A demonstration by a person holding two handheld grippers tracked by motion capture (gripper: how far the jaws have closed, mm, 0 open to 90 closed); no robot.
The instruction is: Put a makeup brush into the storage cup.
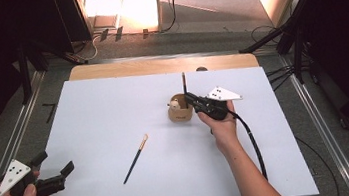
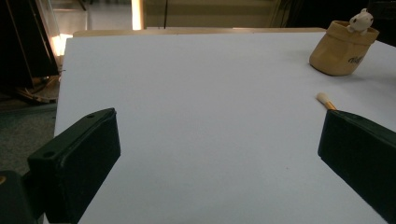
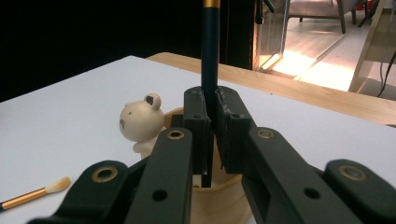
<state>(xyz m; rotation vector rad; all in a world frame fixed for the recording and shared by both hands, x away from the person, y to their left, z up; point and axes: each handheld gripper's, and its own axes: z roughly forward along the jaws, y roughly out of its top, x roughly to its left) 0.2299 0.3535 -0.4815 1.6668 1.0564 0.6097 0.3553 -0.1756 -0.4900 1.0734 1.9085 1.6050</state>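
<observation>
- The right gripper is clenched on an upright brush over the cup.
- The left gripper, at 8 o'clock, stands released, holding nothing.

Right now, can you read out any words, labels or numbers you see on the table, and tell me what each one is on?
Dark lettering on the side of the tan holder cup: too blurred and partly cut off to read.
Brush lying on the table: no writing visible.
Upright brush in the right gripper: no writing visible.
Nothing else carries readable text.
</observation>
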